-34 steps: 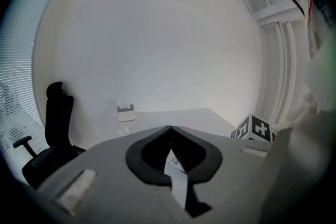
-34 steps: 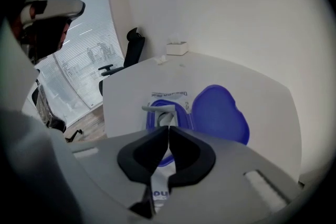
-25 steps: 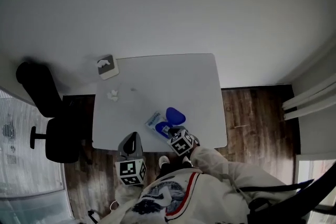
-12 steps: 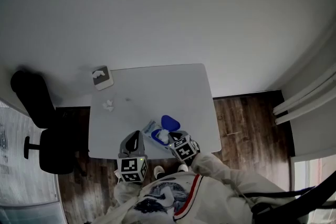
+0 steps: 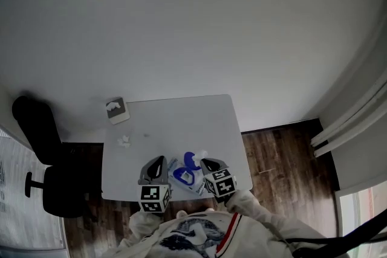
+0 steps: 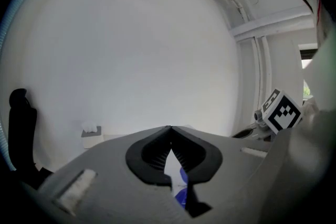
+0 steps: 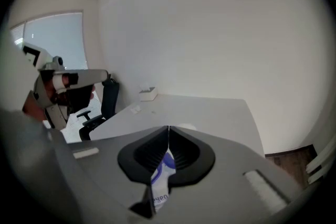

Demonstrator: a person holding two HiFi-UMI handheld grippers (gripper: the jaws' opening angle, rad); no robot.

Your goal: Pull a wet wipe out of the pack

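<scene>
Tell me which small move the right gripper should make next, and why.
Probably lift the right gripper a little higher. Its jaws are shut on a white wipe that stands up from the open pack, and the wipe's lower end does not look free yet.

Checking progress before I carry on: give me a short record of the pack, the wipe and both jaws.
pack: near table edge, blue lid open
wipe: white tuft just above pack
right gripper: jaws shut on wipe
left gripper: jaws together by pack, grip unclear
</scene>
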